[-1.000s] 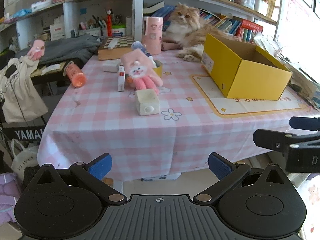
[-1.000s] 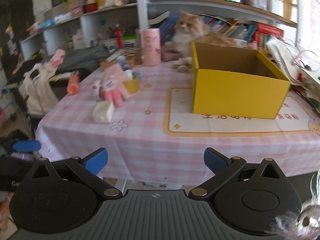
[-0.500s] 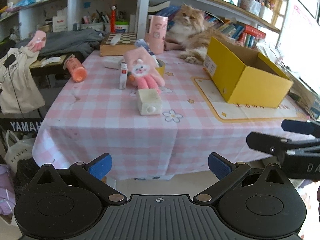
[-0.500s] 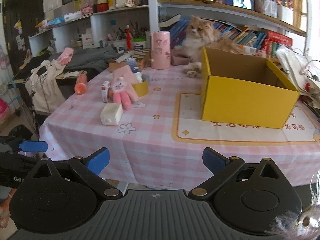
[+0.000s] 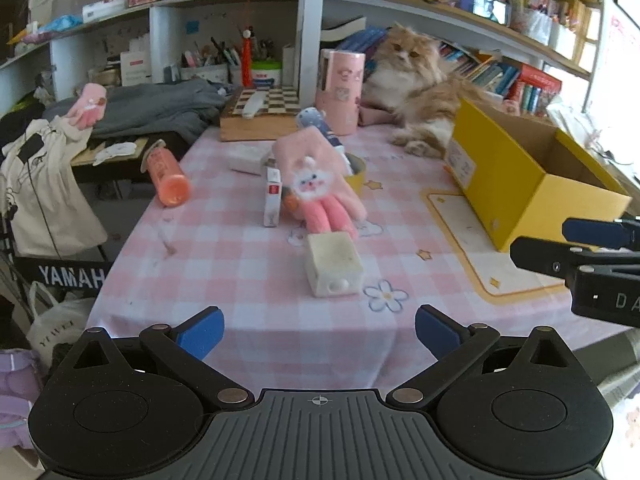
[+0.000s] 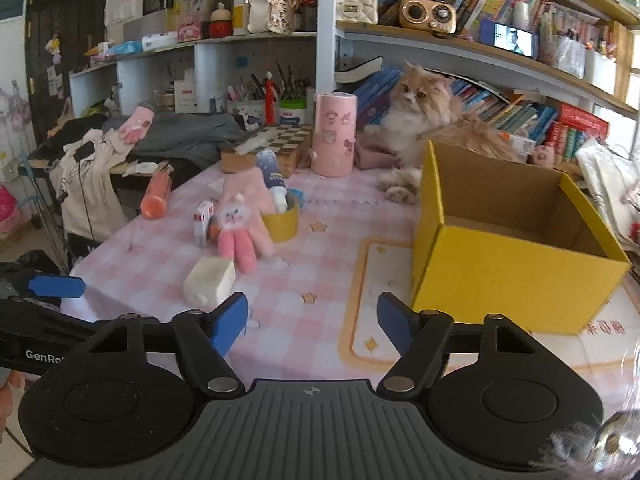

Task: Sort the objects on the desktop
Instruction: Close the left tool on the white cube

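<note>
On the pink checked tablecloth [image 5: 248, 272] lie a white box [image 5: 334, 268], a pink bunny glove [image 5: 320, 188], a small red-and-white carton [image 5: 272, 196], an orange bottle [image 5: 166, 176] and a yellow tape roll [image 6: 282, 222] with a blue-capped tube [image 6: 272, 174] leaning in it. An open yellow cardboard box [image 6: 516, 248] stands at the right. My left gripper [image 5: 318, 334] hangs open over the table's front edge, short of the white box [image 6: 210, 280]. My right gripper [image 6: 312, 324] has nothing between its fingers, and its jaws are closing.
A long-haired cat [image 6: 424, 120] lies behind the yellow box. A pink cylinder [image 6: 334, 134] and a chessboard box [image 5: 260, 114] stand at the back of the table. Crowded shelves rise behind. Clothes and bags lie at the left.
Both grippers have come closer to the table, so the objects look larger. The right gripper's fingers have drawn nearer together; the left's spacing is unchanged.
</note>
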A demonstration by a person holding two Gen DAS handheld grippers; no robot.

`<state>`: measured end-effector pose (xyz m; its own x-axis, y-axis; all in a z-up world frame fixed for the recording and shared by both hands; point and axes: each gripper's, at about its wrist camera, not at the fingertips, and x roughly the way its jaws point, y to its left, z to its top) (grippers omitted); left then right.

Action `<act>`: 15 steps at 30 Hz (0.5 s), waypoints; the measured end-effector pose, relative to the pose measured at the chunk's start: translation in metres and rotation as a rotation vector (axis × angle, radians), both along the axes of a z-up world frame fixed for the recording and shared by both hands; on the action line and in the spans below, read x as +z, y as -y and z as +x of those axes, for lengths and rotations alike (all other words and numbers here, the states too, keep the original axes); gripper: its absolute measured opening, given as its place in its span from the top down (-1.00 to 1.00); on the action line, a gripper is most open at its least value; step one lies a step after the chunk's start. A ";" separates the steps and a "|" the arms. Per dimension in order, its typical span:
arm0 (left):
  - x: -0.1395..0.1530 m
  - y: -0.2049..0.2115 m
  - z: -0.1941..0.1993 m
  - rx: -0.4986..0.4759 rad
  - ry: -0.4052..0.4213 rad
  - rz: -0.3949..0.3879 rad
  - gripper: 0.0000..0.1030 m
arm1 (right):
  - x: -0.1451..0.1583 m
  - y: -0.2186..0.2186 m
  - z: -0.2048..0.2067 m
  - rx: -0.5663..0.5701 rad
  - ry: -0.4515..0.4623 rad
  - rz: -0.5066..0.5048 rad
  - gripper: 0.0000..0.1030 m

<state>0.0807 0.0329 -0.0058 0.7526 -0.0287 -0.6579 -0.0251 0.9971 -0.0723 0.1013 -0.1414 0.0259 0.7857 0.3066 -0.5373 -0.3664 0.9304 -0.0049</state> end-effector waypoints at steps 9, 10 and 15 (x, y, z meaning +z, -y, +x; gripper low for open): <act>-0.016 0.012 0.043 0.024 -0.034 0.056 -0.99 | -0.002 -0.014 0.043 0.120 -0.003 -0.024 -0.32; -0.018 0.013 0.048 0.026 -0.036 0.065 -0.99 | -0.002 -0.015 0.046 0.131 -0.003 -0.024 -0.32; -0.027 0.020 0.076 0.021 -0.061 0.089 -0.81 | -0.004 -0.014 0.067 0.159 -0.014 -0.018 -0.32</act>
